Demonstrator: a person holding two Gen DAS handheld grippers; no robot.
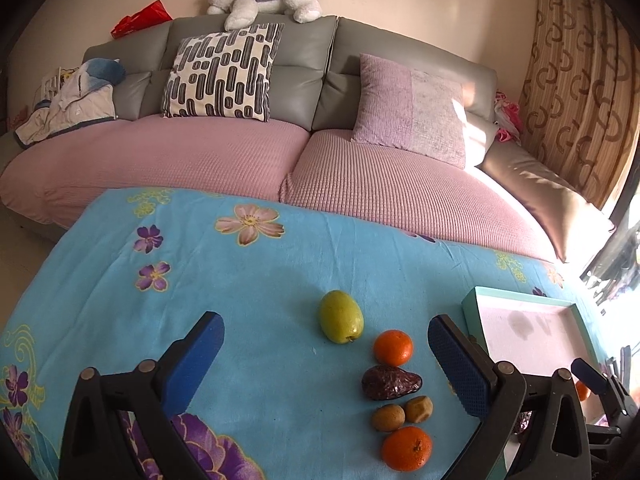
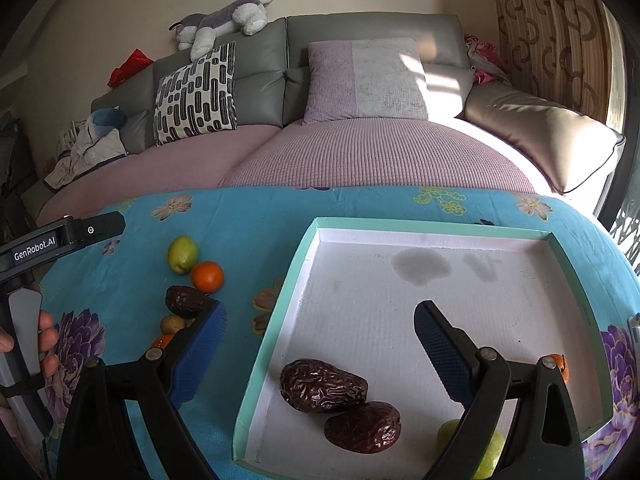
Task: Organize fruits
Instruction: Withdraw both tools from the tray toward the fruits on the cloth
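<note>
Left gripper [image 1: 326, 354]: blue pads spread wide, holding nothing; hovers over the blue floral cloth [image 1: 260, 264], lower centre of frame
Loose fruit: green oval fruit [image 1: 341, 322], smooth, small stem; orange [image 1: 393, 347] just beside it; wrinkled dark date [image 1: 391, 382] below, touching that orange; two small brown fruits [image 1: 402, 413] side by side; second orange [image 1: 406, 448] lowest in frame
Right gripper [image 2: 320, 338]: fingers apart, empty; right finger above the tray [image 2: 306, 258], left finger over the cloth
Tray: mint rim, white stained floor; lower right of frame
Tray contents: two glossy wrinkled dates [image 2: 342, 404], touching; a green fruit [image 2: 486, 456] partly hidden behind the finger; orange bit at right edge, unclear
</note>
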